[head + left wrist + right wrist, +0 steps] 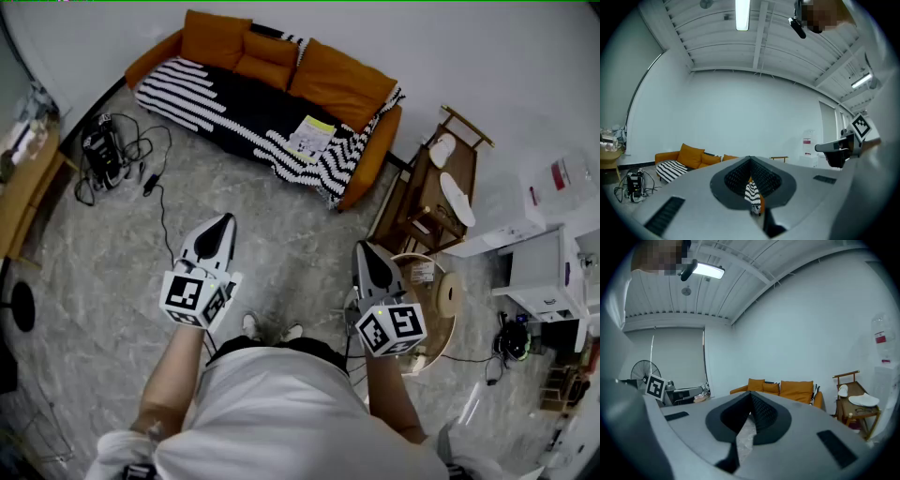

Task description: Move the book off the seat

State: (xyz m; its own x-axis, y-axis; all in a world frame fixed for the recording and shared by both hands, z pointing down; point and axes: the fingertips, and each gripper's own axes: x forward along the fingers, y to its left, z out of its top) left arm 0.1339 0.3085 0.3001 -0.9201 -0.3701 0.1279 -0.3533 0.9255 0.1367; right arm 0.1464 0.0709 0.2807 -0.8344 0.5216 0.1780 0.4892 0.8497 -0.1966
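A book (312, 137) with a white and yellow cover lies flat on the right part of the seat of an orange sofa (342, 82), on a black-and-white striped blanket (234, 108). I stand a few steps back from the sofa. My left gripper (222, 223) and right gripper (364, 248) are held out in front of my body over the marble floor, both pointing toward the sofa, both shut and empty. In the left gripper view, the left gripper's (750, 159) closed tips sit in front of the distant sofa (689, 157). The right gripper (751, 393) also faces the sofa (787, 390).
A wooden rack (436, 187) with white slippers stands right of the sofa. A round wooden side table (433, 300) is close by my right gripper. Cables and a black device (103, 150) lie on the floor at the left. White boxes (548, 267) stand at the right.
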